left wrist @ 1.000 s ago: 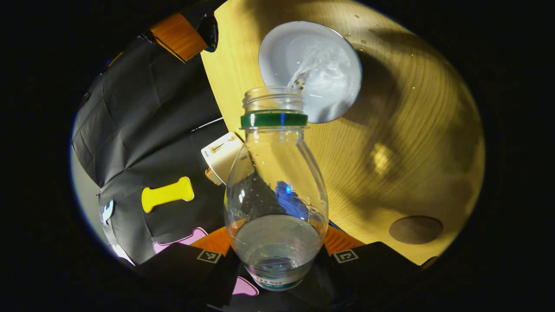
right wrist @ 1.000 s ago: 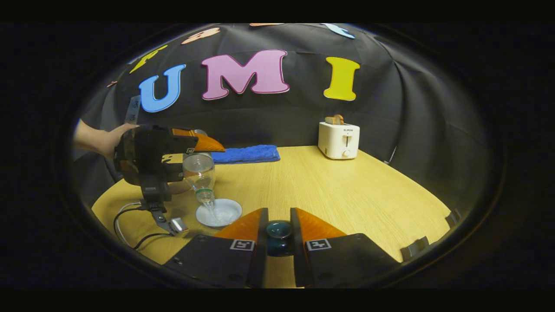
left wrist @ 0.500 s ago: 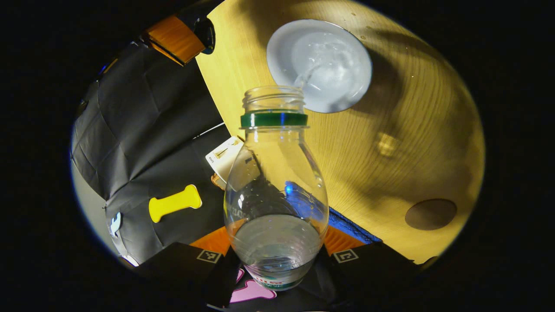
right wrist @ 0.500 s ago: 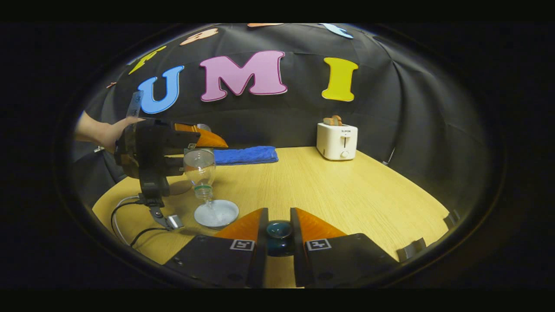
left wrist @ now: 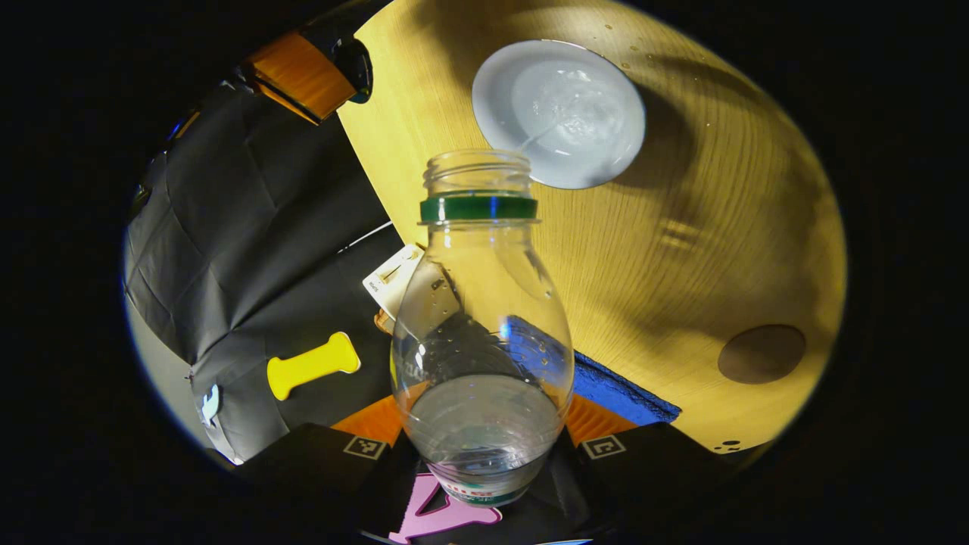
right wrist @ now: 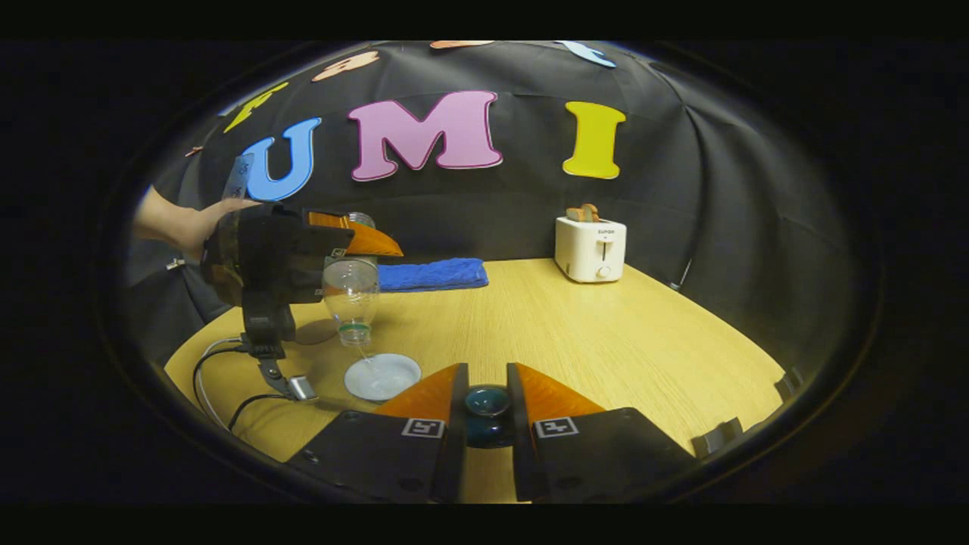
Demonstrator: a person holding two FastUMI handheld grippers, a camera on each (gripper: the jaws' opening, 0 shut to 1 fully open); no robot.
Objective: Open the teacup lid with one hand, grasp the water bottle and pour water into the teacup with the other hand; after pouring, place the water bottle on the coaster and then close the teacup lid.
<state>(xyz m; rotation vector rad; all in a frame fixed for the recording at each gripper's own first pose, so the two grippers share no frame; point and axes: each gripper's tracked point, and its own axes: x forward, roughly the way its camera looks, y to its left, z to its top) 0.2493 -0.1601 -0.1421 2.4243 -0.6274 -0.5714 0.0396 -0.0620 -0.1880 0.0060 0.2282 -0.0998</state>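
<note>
My left gripper is shut on a clear water bottle with a green neck ring, tipped mouth-down over the white teacup. A thin thread of water runs from the bottle's mouth into the cup, which holds water. In the right gripper view the same bottle hangs above the teacup, held by the left gripper and a hand. My right gripper is shut on the dark teacup lid, held off to the cup's right. A round brown coaster lies on the table beyond the cup.
A white toaster stands at the back of the round wooden table. A folded blue towel lies along the back edge. A cable with a small plug trails on the table left of the cup.
The heavy pour has thinned to a thread. The bottle has risen slightly above the cup and tipped back a little. The right gripper and lid have stayed put.
</note>
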